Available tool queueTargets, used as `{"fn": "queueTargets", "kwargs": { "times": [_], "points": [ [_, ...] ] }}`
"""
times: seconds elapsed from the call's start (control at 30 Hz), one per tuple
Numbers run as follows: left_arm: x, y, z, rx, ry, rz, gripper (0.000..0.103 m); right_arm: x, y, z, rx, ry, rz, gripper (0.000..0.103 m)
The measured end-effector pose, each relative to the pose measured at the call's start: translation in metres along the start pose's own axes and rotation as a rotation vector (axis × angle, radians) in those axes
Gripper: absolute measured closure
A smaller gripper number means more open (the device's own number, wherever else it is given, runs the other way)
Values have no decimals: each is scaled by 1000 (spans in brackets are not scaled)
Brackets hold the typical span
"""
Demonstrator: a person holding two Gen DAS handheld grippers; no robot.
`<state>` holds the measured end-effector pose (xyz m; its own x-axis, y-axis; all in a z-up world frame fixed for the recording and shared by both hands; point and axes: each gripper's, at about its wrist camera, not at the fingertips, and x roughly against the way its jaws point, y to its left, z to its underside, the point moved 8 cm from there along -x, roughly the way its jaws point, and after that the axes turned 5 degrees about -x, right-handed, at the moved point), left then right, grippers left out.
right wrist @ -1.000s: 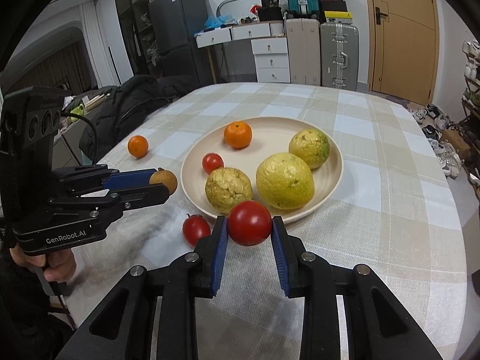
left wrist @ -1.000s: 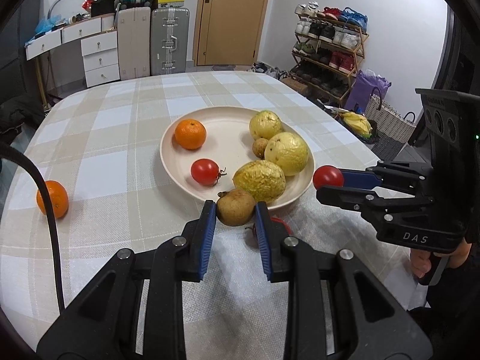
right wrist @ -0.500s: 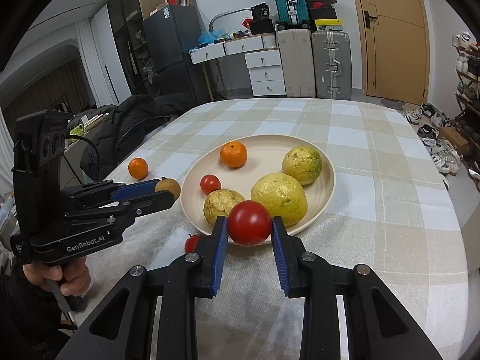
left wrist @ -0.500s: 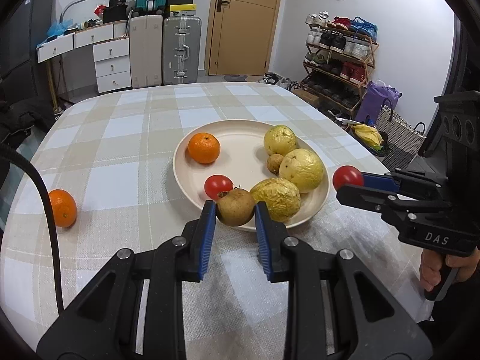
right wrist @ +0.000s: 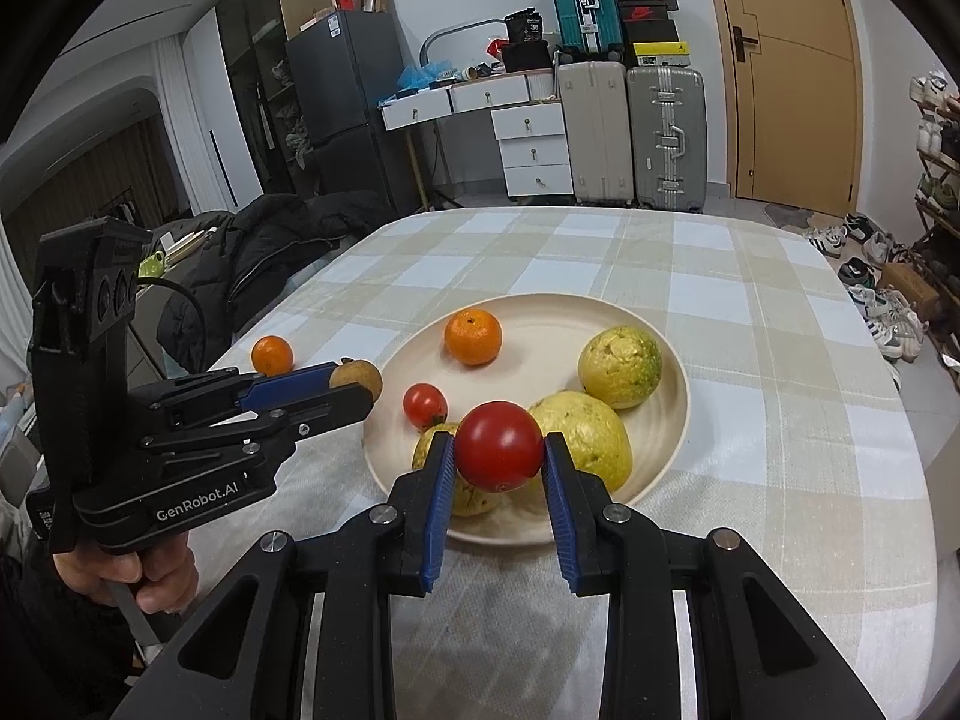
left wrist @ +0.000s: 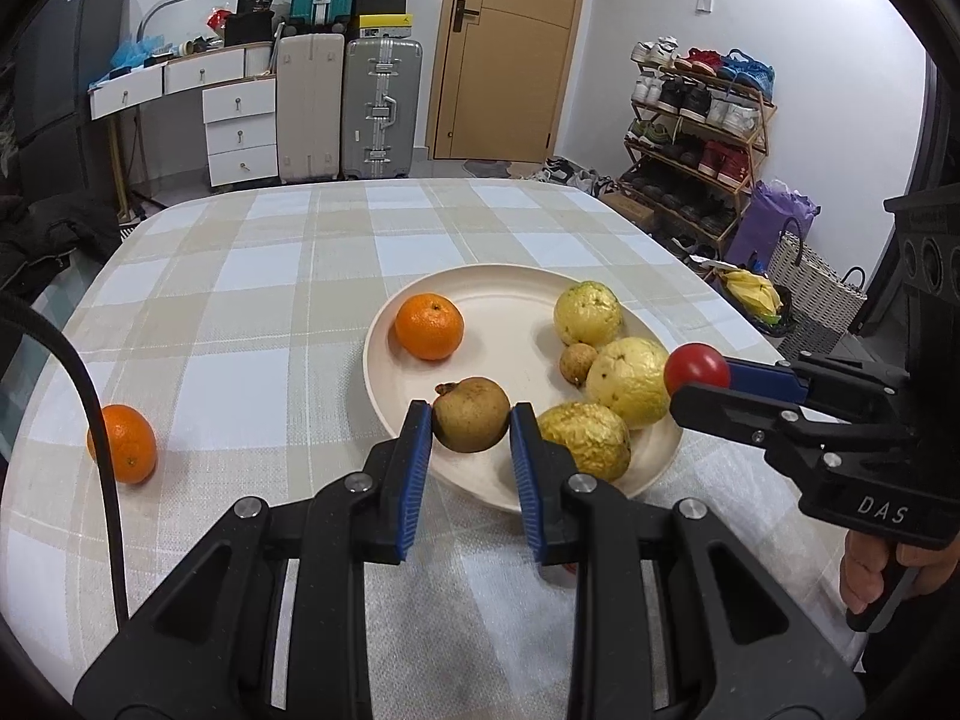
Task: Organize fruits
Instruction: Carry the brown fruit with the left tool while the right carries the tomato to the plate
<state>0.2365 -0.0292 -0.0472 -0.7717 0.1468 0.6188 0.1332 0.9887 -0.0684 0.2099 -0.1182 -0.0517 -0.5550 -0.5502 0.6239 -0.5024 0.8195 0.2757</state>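
While you held one gripper in each hand over the checked tablecloth (left wrist: 240,300), both of them were closed on a fruit. Your left gripper (left wrist: 471,429) had its two blue pads pressed on a brown fruit (left wrist: 471,423), and it held this fruit above the near rim of the cream plate (left wrist: 510,312). Your right gripper (right wrist: 498,450) was clamped in the same way on a red tomato (right wrist: 498,447), also above the near part of the plate, just in front of the yellow fruits.

On the plate I counted these things: one orange (left wrist: 429,326) on the far left part, three big yellow fruits with rough skin (left wrist: 587,313) (left wrist: 627,381) (left wrist: 585,441) on the right side, one small brown round fruit (left wrist: 577,363) between two of the yellow ones, and one small tomato (right wrist: 425,405), which showed only in the right wrist view. So six fruits lay on the plate, and two more were in your grippers.

Outside the plate there was a second orange (left wrist: 122,443) on the cloth, well apart from the plate on its left side. A small red thing showed on the cloth under your left gripper, but it was mostly hidden and I could not tell what it was.

Your right hand (left wrist: 882,570) showed at the edge of the left wrist view, around the handle, and your left hand (right wrist: 129,570) showed in the right wrist view in the same manner.
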Motion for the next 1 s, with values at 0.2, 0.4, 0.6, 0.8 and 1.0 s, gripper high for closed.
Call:
{"fn": "queueTargets", "kwargs": {
  "times": [0.2,0.4,0.6,0.8,1.0],
  "points": [
    [-10,2,-10,0,-4,-15,79,-10,-6,-9,-24,2,2,73],
    [-21,1,-14,-12,-2,-28,79,-18,-8,-16,-27,9,-4,73],
    [-28,1,-16,-9,-2,-33,79,-25,-5,-21,-29,2,-6,73],
    [-34,0,-18,-11,2,-36,79,-31,-6,-27,-42,3,0,73],
    [-45,1,-23,-9,8,-51,79,-40,-12,-32,-69,11,13,73]
  ]
}}
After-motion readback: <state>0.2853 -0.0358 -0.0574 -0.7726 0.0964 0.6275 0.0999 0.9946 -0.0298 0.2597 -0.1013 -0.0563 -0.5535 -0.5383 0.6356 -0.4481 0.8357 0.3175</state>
